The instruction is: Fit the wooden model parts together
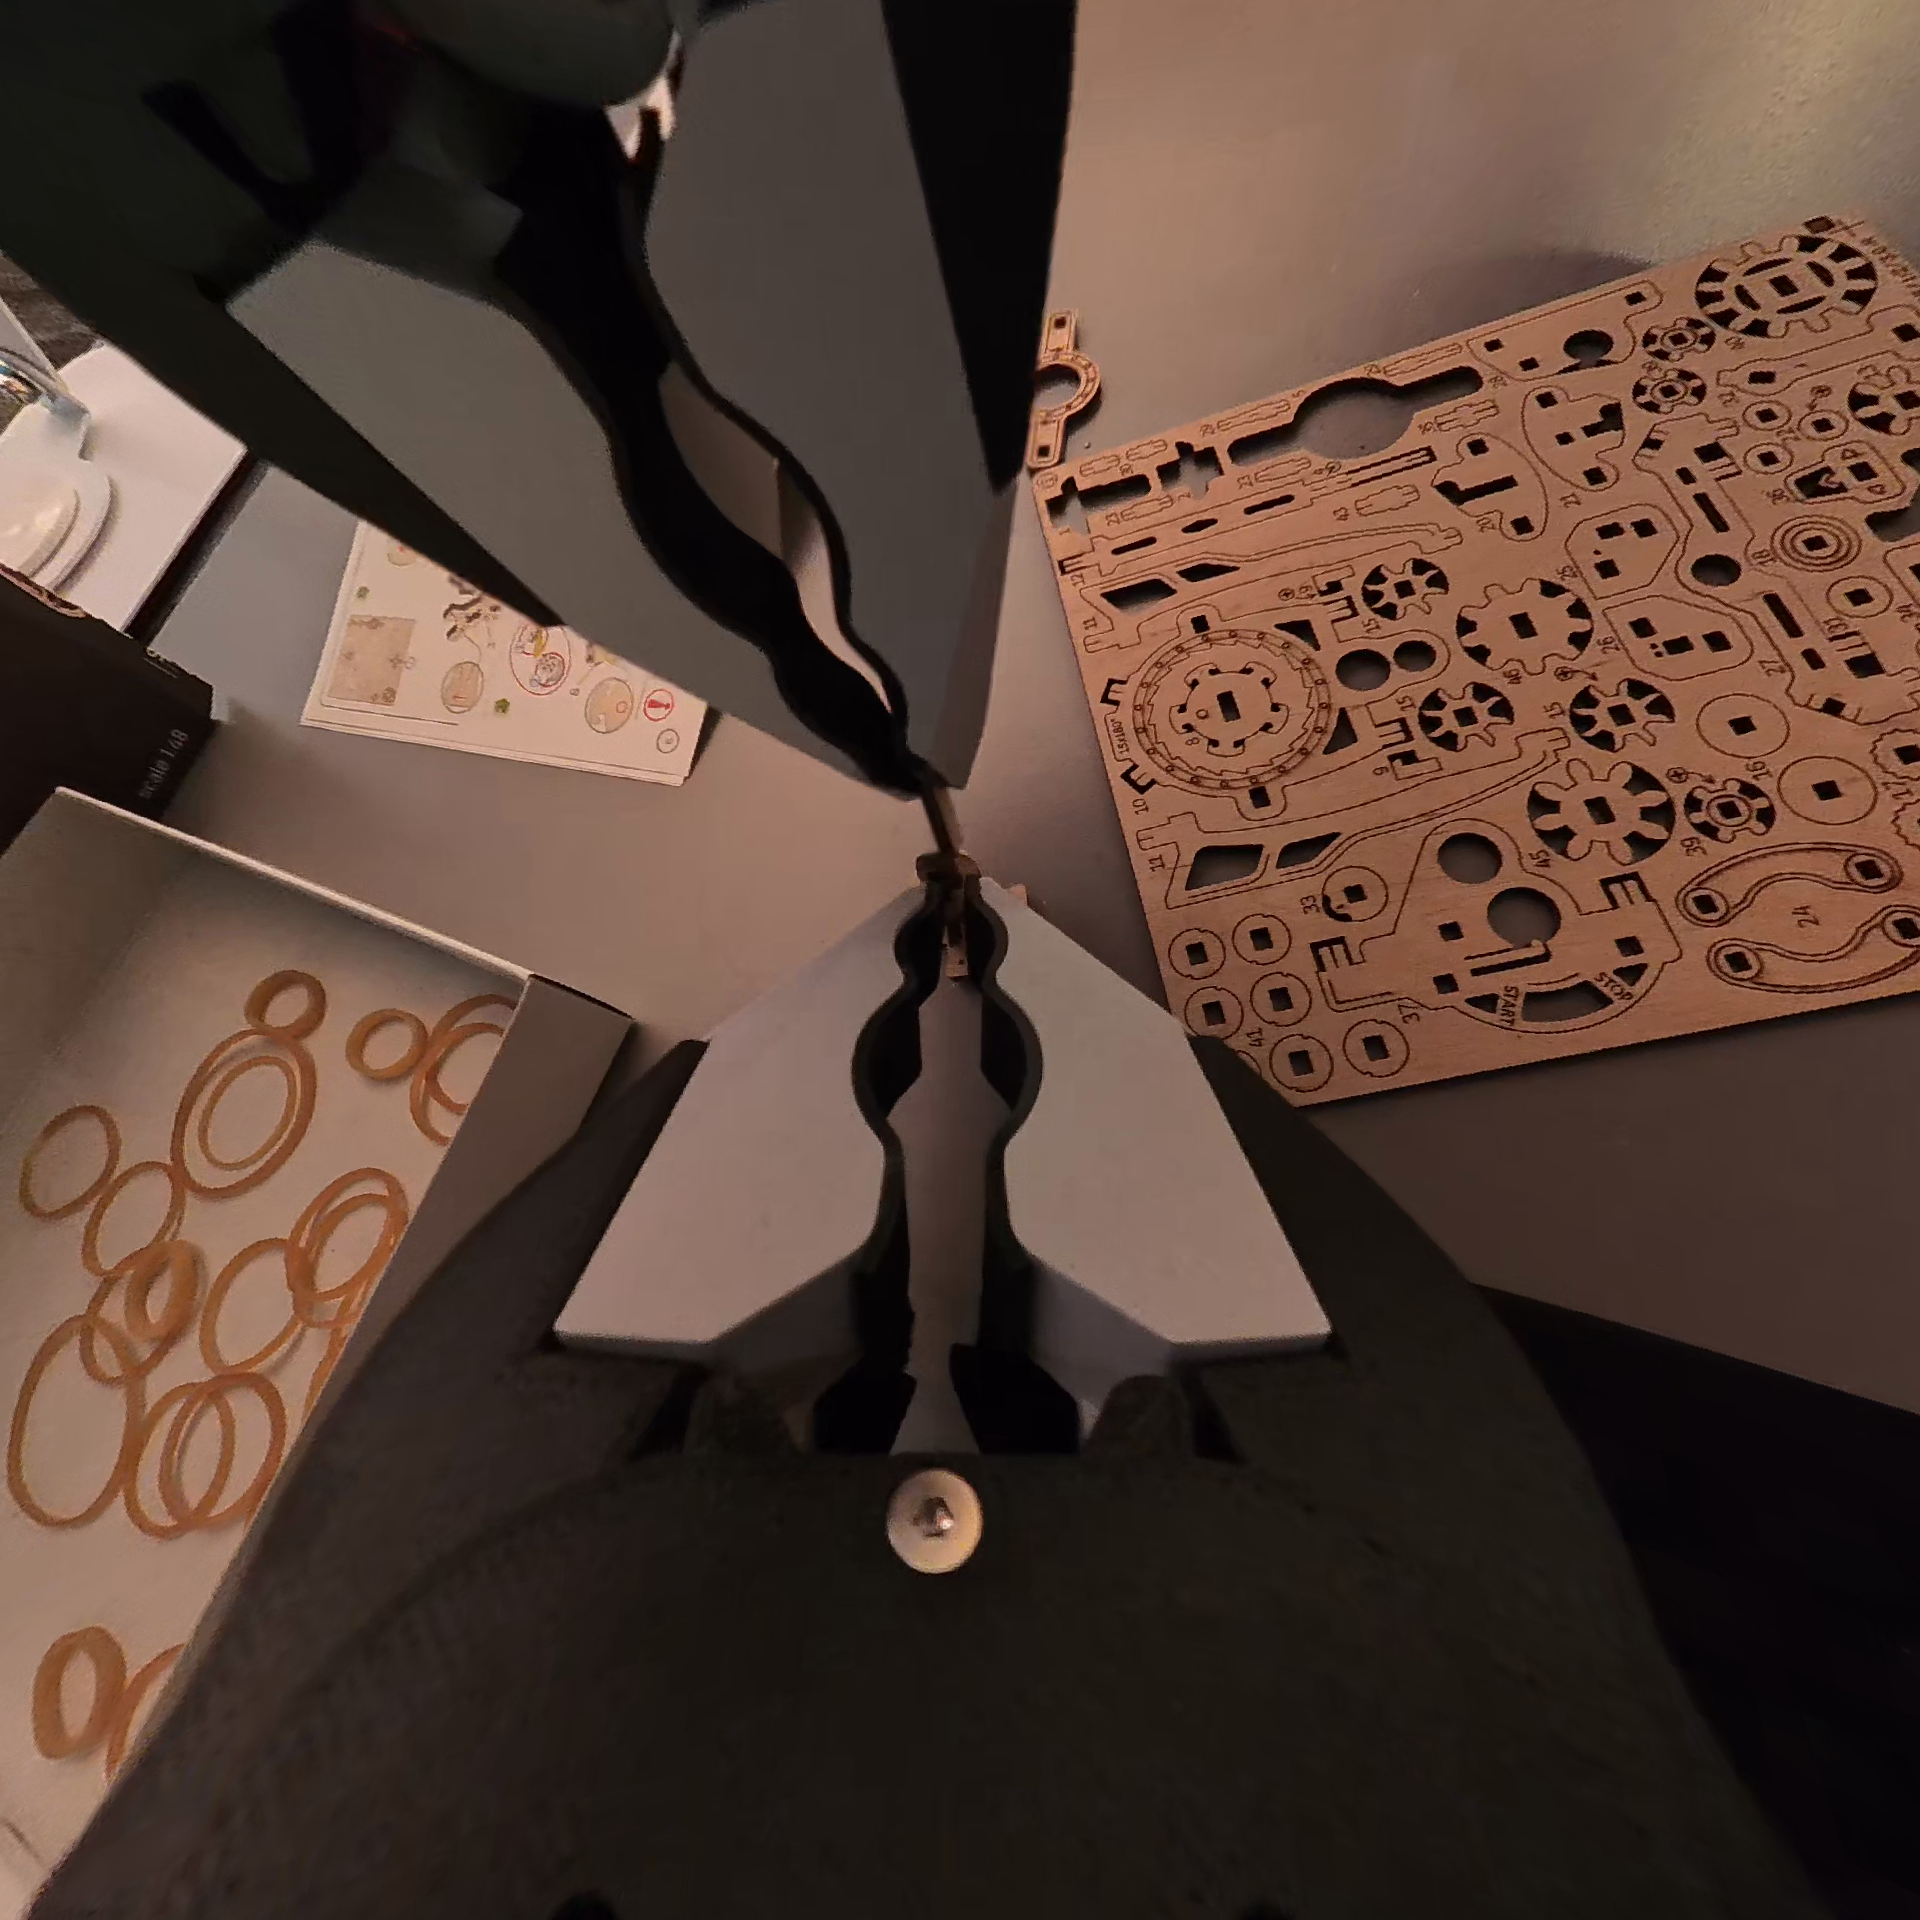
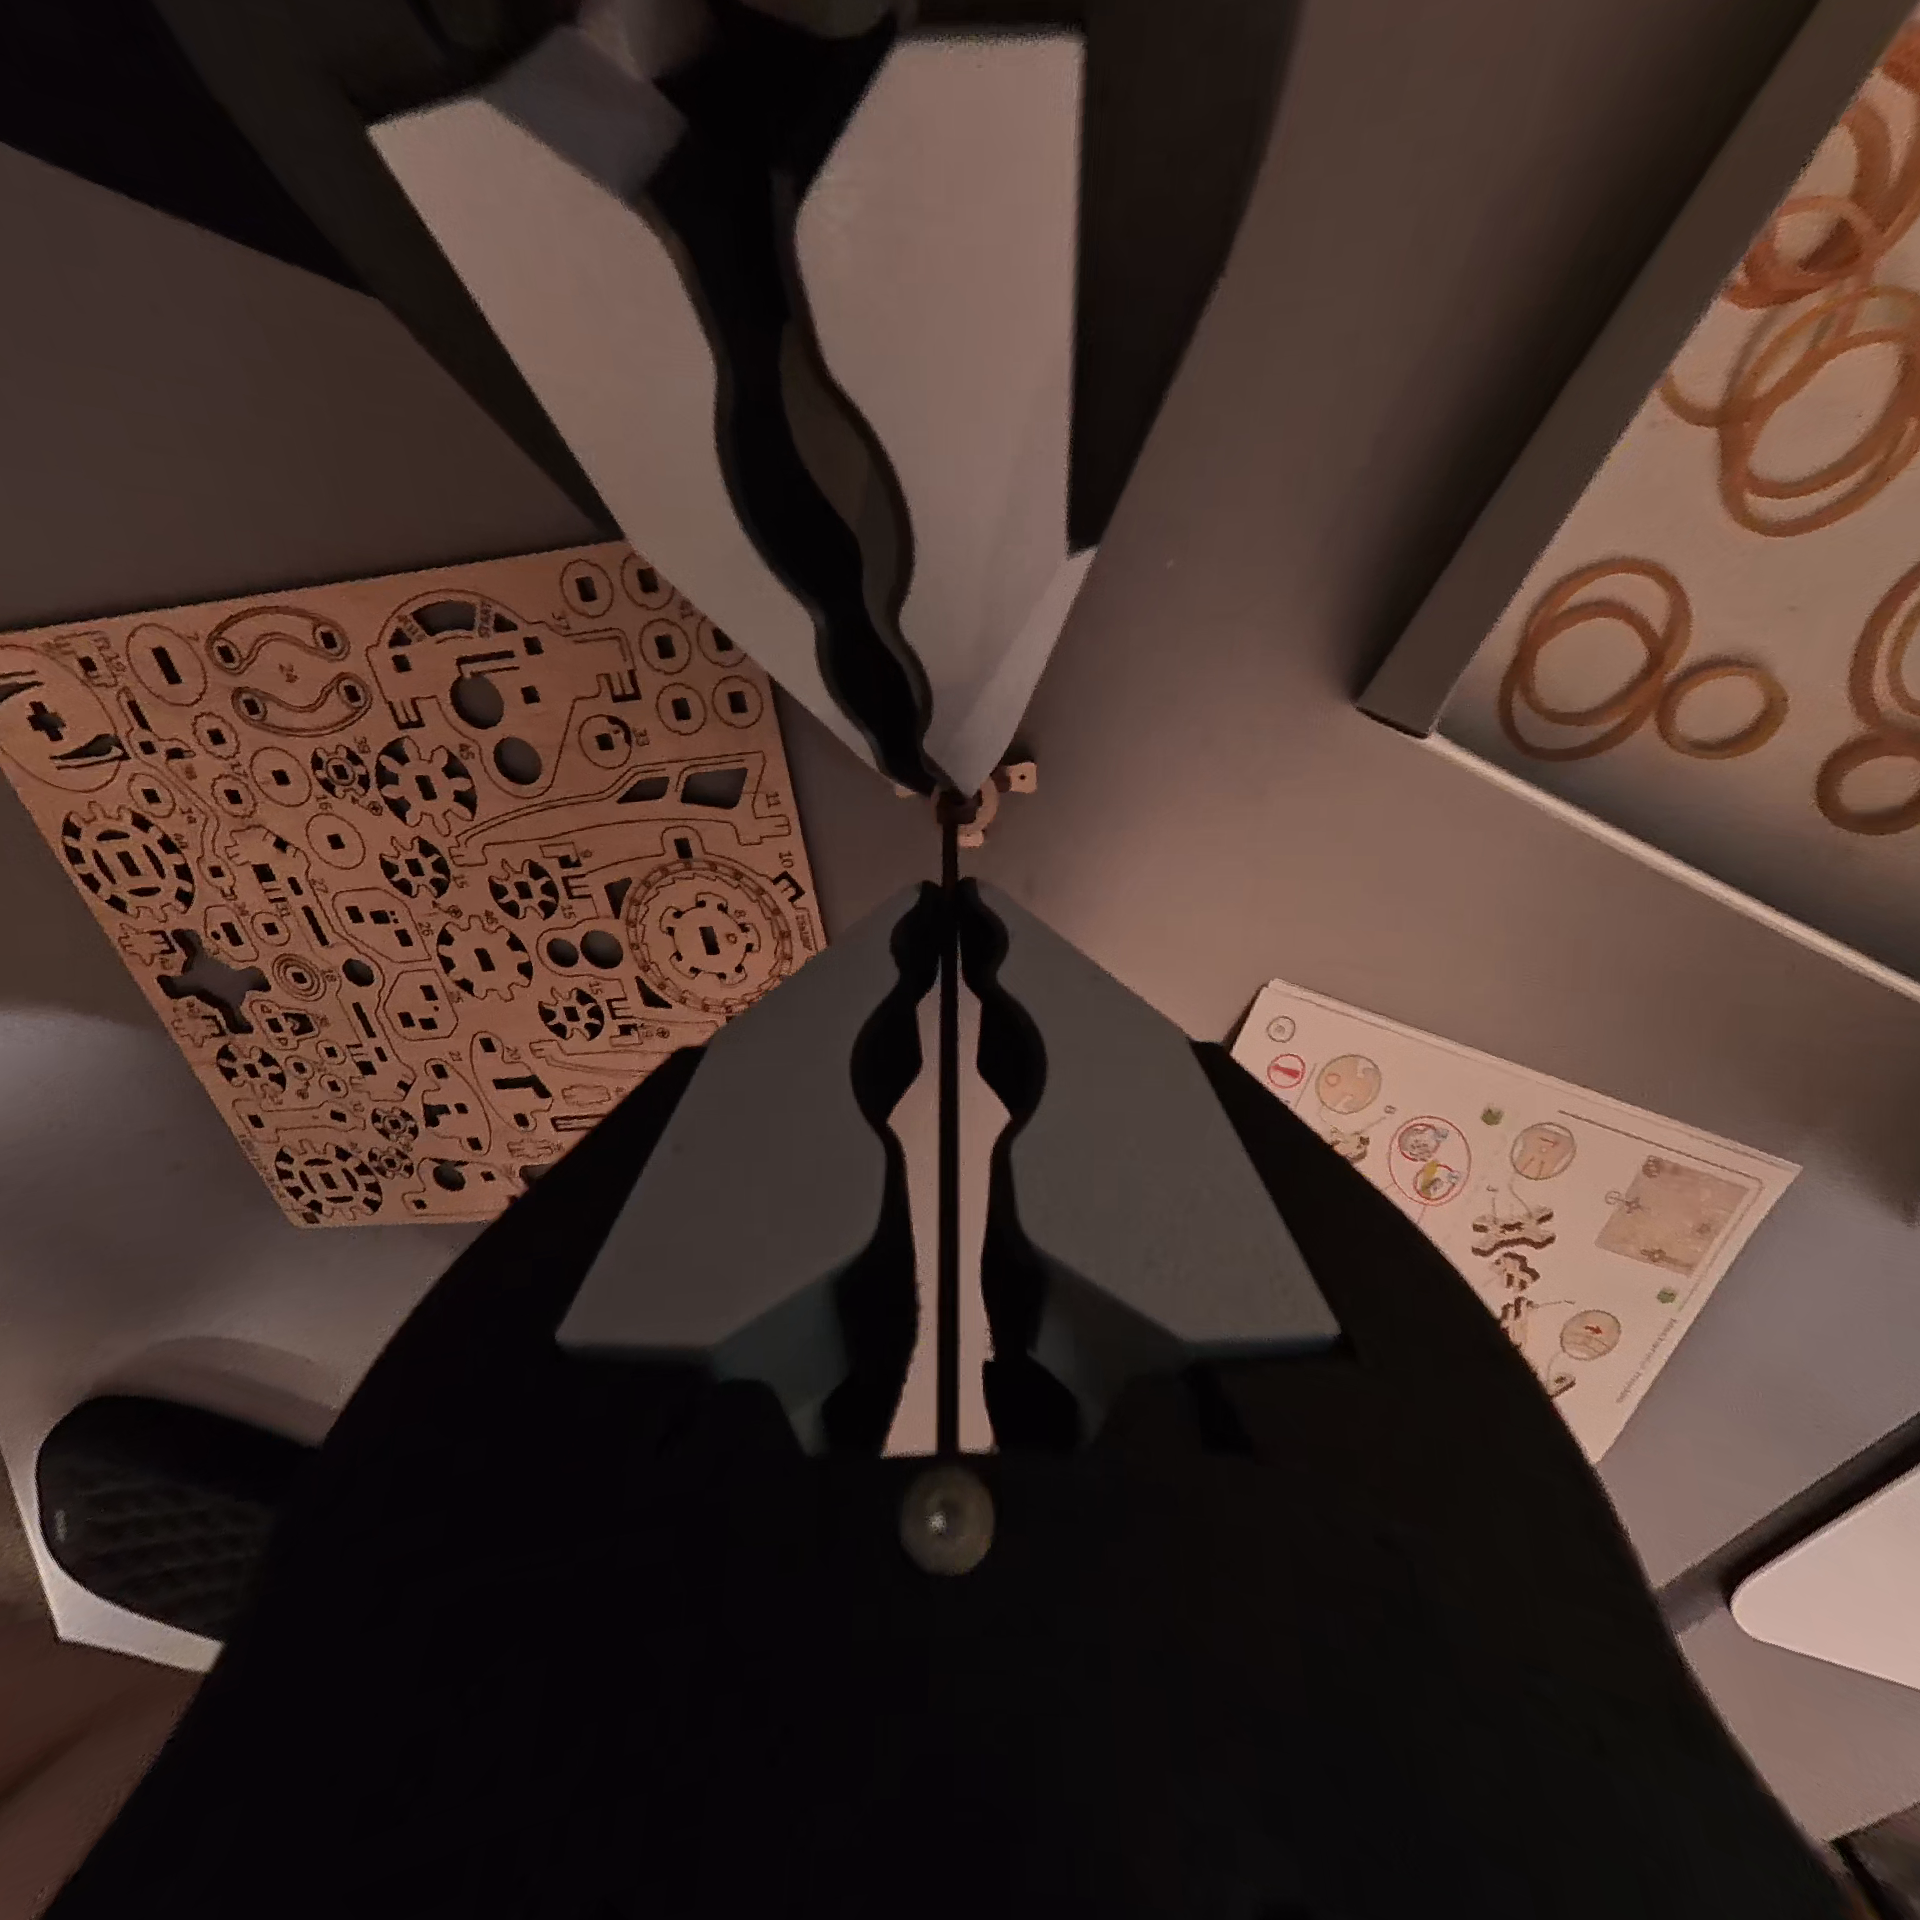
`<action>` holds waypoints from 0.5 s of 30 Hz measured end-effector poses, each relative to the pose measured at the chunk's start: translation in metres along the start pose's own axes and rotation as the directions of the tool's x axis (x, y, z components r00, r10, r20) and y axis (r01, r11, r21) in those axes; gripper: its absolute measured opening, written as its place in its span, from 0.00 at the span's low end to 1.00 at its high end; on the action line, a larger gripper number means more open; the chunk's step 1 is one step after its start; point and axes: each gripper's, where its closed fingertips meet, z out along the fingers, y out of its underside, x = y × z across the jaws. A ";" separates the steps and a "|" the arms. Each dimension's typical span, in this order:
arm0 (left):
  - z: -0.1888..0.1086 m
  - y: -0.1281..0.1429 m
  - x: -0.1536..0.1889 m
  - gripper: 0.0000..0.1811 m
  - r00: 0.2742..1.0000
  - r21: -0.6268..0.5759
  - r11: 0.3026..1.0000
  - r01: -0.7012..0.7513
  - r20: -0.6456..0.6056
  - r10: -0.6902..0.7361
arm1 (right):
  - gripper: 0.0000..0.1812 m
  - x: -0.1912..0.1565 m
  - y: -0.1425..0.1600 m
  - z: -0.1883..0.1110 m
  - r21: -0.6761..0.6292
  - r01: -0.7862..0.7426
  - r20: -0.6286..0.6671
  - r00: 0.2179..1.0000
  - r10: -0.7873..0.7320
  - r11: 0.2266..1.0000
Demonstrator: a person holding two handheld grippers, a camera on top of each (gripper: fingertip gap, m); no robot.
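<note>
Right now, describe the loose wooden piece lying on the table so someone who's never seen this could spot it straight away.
Find the big laser-cut plywood sheet lying flat on the grey table. Just off its far left corner, beside the dark finger of the right gripper, lies a small loose wooden part. Unlike the pieces in the sheet, it sits alone on bare table: a thin strip with a half-ring bulge midway.

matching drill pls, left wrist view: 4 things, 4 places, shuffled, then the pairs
1 rubber bands
2 plywood parts sheet
3 instruction leaflet
4 small wooden part

A flat on the table, right
B pinched in the left gripper
C inside the open white box, lower left
D on the table, left of centre, partly behind the other gripper

Pairs: 1-C, 2-A, 3-D, 4-B
</note>
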 end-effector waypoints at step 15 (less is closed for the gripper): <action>-0.003 0.003 -0.010 0.06 0.998 0.006 1.000 0.024 0.051 -0.024 | 0.01 0.009 0.001 -0.001 -0.041 0.047 -0.007 0.999 -0.047 0.998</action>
